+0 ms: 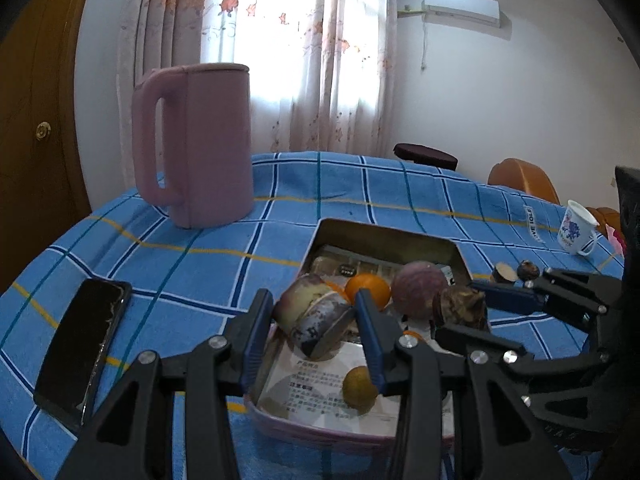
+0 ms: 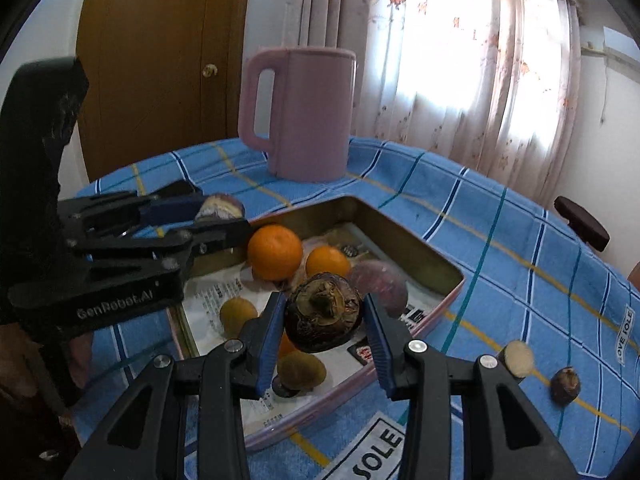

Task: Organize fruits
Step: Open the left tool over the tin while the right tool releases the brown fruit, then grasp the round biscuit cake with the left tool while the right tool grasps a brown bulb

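A shallow metal tray (image 1: 384, 232) (image 2: 404, 226) lined with printed paper sits on the blue checked tablecloth. It holds two oranges (image 2: 274, 252), a round purple fruit (image 1: 418, 289) (image 2: 380, 282) and small brownish-green fruits (image 1: 359, 389) (image 2: 238, 314). My left gripper (image 1: 314, 322) is shut on a purple-and-cream cut fruit (image 1: 316, 314) above the tray's near left part; it also shows in the right wrist view (image 2: 221, 206). My right gripper (image 2: 324, 314) is shut on a dark brown fruit (image 2: 324, 312) (image 1: 460, 306) above the tray.
A pink jug (image 1: 200, 144) (image 2: 306, 114) stands behind the tray. A black phone (image 1: 82, 350) lies at the left. A cut piece (image 2: 518, 358) and a small dark fruit (image 2: 565, 385) lie on the cloth at the right. A white cup (image 1: 576, 228) stands far right.
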The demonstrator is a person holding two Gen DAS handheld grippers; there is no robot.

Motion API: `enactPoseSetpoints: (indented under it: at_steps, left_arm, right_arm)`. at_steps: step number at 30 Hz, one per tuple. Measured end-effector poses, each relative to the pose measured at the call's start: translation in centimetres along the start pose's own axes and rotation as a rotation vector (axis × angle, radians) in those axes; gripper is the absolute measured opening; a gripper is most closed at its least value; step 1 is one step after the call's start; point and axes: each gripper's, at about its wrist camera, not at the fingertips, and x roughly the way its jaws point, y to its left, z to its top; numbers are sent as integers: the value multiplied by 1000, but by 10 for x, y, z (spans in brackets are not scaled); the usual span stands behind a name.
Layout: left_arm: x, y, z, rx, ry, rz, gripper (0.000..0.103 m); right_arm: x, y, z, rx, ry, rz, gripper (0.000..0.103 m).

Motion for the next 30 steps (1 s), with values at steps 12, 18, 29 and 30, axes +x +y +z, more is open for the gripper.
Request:
enactPoseSetpoints:
  at_steps: [12,18,29,30]
  left_arm:
    - [-16,-25,9,19,-68,-3,81]
    - [-25,-73,18,83,-99,-88,90]
    - [19,-151,32,159,-20,-164,97]
    - [24,-152,34,150,-12,-166,97]
  right_arm:
    - [-34,-22,-10,18,-21,-73,54]
    - [-69,-93,-30,129,-16,-248,57]
    - [-48,-181,-55,312,117,-400,57]
    - [-43,-183,-54,316,124,-399,57]
